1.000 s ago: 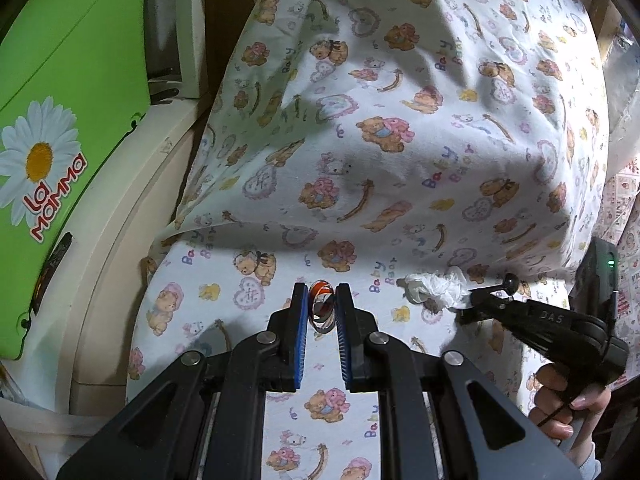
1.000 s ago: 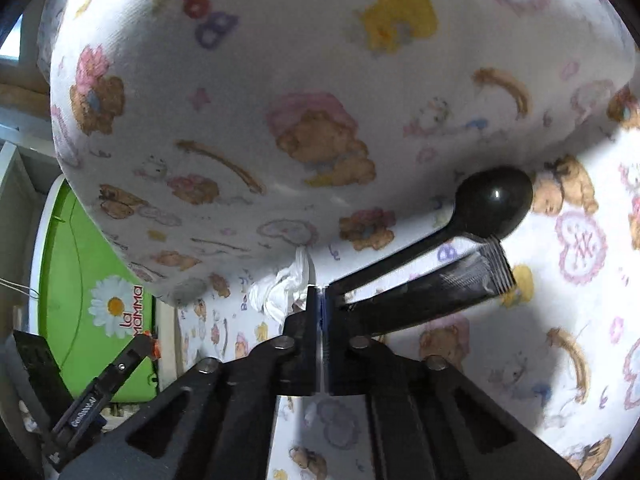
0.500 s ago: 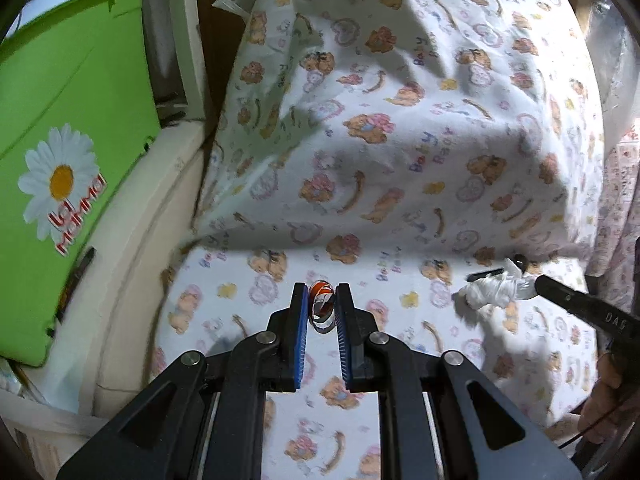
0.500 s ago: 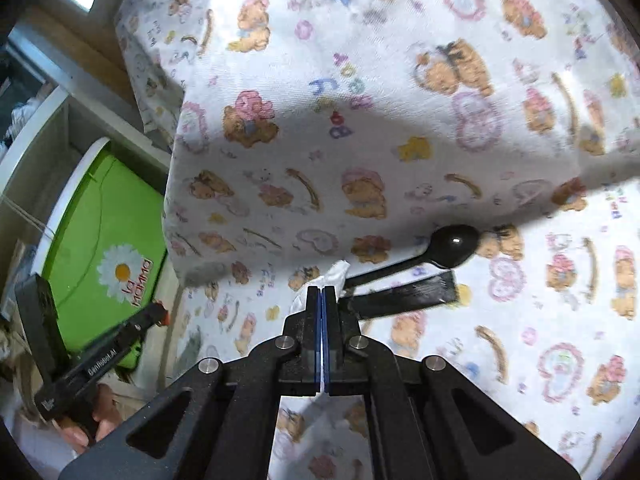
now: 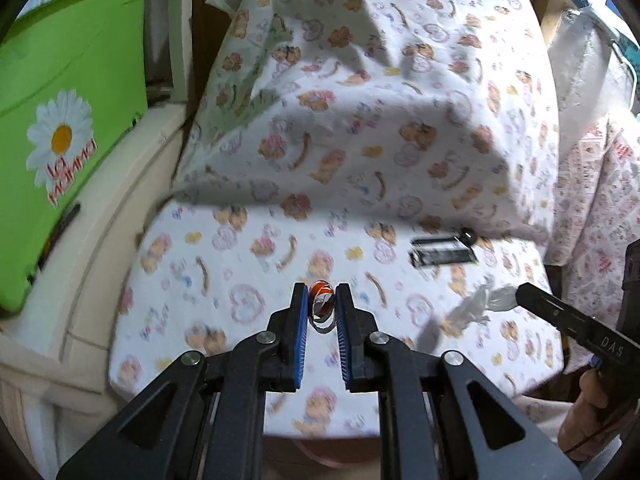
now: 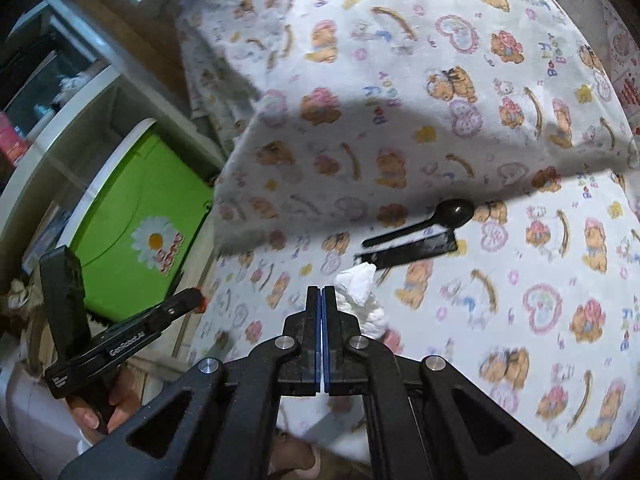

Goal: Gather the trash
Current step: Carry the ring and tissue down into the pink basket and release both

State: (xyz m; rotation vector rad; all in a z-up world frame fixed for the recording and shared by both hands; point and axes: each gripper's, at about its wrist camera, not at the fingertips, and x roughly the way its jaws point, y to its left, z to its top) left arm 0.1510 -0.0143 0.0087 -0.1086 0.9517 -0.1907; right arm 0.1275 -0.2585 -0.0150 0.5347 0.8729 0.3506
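My left gripper (image 5: 322, 307) is shut on a small orange and clear crumpled wrapper (image 5: 321, 307) and holds it above the teddy-bear sheet. My right gripper (image 6: 322, 300) is shut on a white crumpled tissue (image 6: 359, 292), which also shows in the left wrist view (image 5: 476, 306). A black plastic spoon (image 6: 436, 220) and a black flat wrapper (image 6: 408, 252) lie on the sheet beyond the right gripper; they also show in the left wrist view (image 5: 442, 254).
A green bin (image 5: 60, 136) with a daisy print stands to the left of the cushion, on a cream ledge (image 5: 100, 236); it also shows in the right wrist view (image 6: 136, 220). The sheet-covered backrest (image 5: 380, 100) rises behind the seat. Patterned cloth (image 5: 600, 208) hangs at right.
Both grippers have pulled back from the seat. The right gripper has carried the tissue away from the spoon and black wrapper, which stay on the sheet. The left still holds its wrapper.
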